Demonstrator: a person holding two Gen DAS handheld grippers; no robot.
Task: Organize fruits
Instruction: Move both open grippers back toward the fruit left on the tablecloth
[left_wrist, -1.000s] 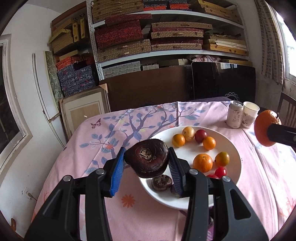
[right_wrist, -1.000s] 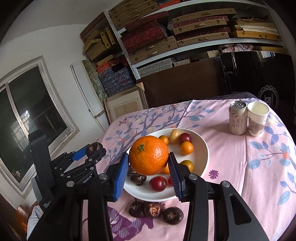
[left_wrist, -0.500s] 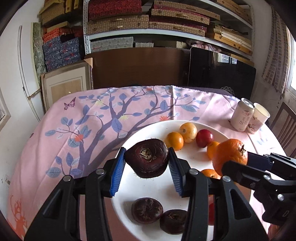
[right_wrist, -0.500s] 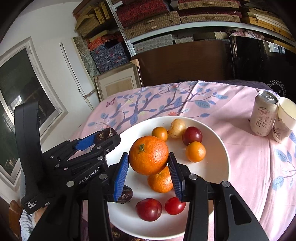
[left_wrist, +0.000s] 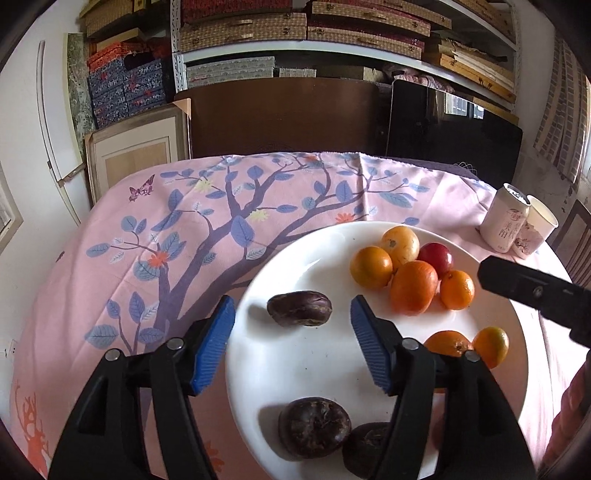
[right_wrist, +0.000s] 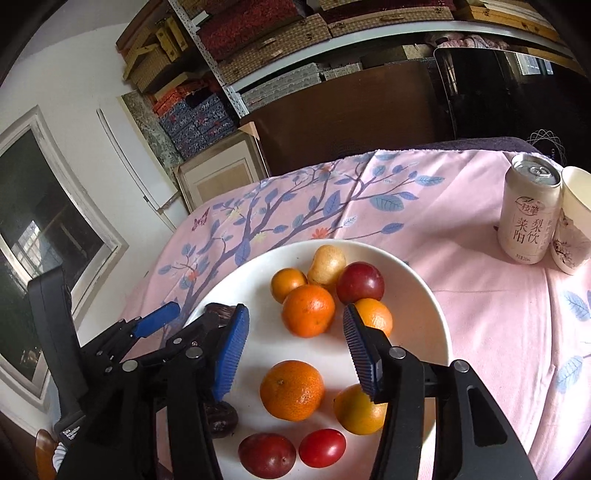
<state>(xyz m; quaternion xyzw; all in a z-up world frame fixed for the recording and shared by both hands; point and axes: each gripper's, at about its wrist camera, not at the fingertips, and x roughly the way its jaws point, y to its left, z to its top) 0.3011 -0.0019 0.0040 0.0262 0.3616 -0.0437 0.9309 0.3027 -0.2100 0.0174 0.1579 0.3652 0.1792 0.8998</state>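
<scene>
A white plate (left_wrist: 325, 365) (right_wrist: 424, 317) on the pink floral cloth holds the fruit. My left gripper (left_wrist: 291, 347) is open over the plate's left part; a dark brown wrinkled fruit (left_wrist: 299, 308) lies on the plate between its blue pads, touching neither. Two more dark fruits (left_wrist: 314, 428) lie at the near rim. My right gripper (right_wrist: 295, 347) is open and empty above an orange (right_wrist: 308, 310), which rests against small orange, yellow and red fruits (right_wrist: 360, 282). Another orange (right_wrist: 291, 389) lies nearer. The left gripper also shows in the right wrist view (right_wrist: 192, 317).
A drink can (right_wrist: 528, 214) (left_wrist: 506, 218) and a paper cup (right_wrist: 572, 229) stand on the cloth at the far right. A brown board, picture frames and shelves of boxes stand behind the table. The table's left edge drops off beside the plate.
Both grippers have opened. The left one has let the dark fruit down onto the plate; the right one has let the orange down among the other fruits. Both have moved closer to the plate.
</scene>
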